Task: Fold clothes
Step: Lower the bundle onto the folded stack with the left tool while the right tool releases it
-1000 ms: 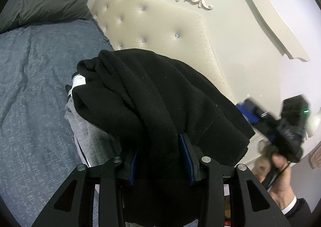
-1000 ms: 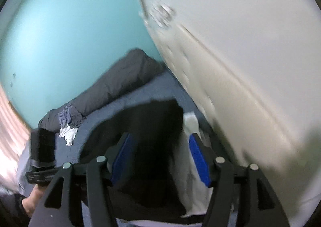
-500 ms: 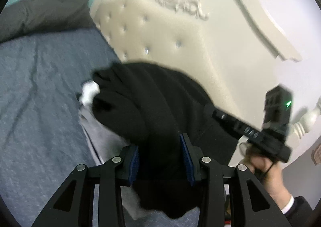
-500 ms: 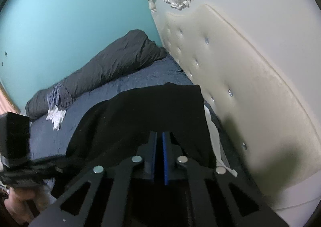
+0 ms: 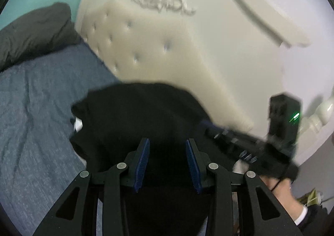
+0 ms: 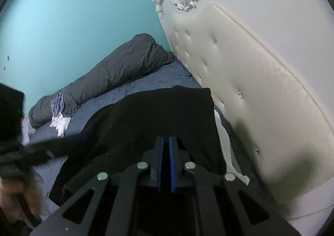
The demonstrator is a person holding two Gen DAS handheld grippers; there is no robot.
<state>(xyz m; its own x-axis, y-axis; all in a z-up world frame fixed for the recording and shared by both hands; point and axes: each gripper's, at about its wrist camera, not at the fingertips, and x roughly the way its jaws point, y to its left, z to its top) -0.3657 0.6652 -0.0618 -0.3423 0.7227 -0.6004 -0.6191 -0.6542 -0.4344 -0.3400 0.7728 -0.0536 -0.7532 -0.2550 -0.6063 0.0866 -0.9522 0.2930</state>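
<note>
Gripper work first: our right gripper (image 6: 165,148) had its blue pads pressed nearly together, and we judged it clamped on the near edge of the black garment (image 6: 158,119), though the cloth between the pads was too dark to make out. Our left gripper (image 5: 167,153) stood with its jaws partly apart over the same garment (image 5: 137,115); the fabric ran between and under the pads, and we could not tell whether they gripped it or merely straddled it. The garment lay bunched at the head end of the bed (image 6: 154,79), close beside the headboard (image 6: 240,81), covering some pale clothing of which only slivers showed. We judged the fold to be partway: the cloth was doubled over but lumpy on its left side, with squaring and flattening left to do. Our right view showed what the left did not: a fairly straight far edge to the garment, a rolled grey duvet (image 6: 117,73) along the far side of the bed, and a small crumpled heap of clothes (image 6: 61,111) beside it, apparently unfolded. Our left view alone showed the right gripper from outside, blurred, reaching to the garment's right edge.
</note>
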